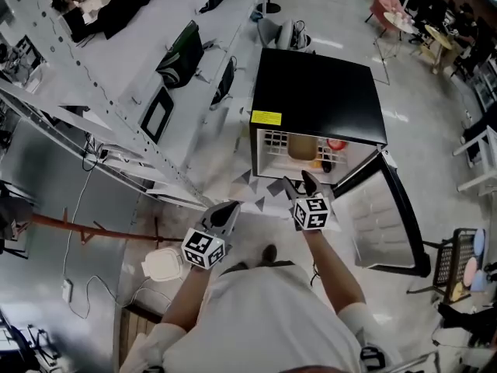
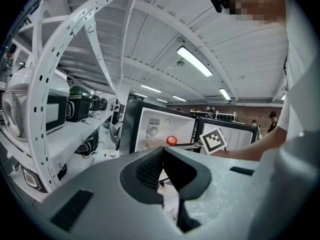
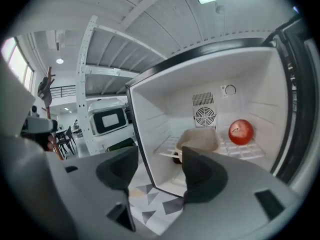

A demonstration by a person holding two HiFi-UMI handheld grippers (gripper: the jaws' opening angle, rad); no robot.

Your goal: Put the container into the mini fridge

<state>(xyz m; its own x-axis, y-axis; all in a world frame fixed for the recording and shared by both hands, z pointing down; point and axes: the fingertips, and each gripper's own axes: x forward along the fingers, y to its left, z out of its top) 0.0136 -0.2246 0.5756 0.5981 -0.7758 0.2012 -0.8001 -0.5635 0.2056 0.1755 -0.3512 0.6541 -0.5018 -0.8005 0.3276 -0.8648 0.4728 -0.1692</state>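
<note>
Left gripper (image 1: 224, 211) is held low in front of the black-topped, white-lined mini fridge (image 1: 318, 92), off its left corner. Its jaws are seen closed together with nothing gripped. Inside the mini fridge, the beige rectangular container (image 3: 199, 139), which looks plastic, is seated on the white wire shelf (image 3: 244, 152). It sits on the left half, apparently flat, and no pad is on it. Right gripper (image 1: 299, 183) is held just outside the mini fridge opening, jaws well apart and empty, lined up on the container. A round red apple (image 3: 240, 132) is seen on the same shelf, right of the container and apart from it. The fridge door (image 1: 386, 225) is swung wide open at the mini fridge's right. Judgement: placement looks done, so retreat is the step in hand. The right gripper is best drawn straight back with jaws kept wide, so the container lip isn't snagged and dragged off the shelf. The container appears close to the shelf's front edge, so a nudge further in may be warranted before the door is shut. The door's swing path should be cleared of both grippers first.
</note>
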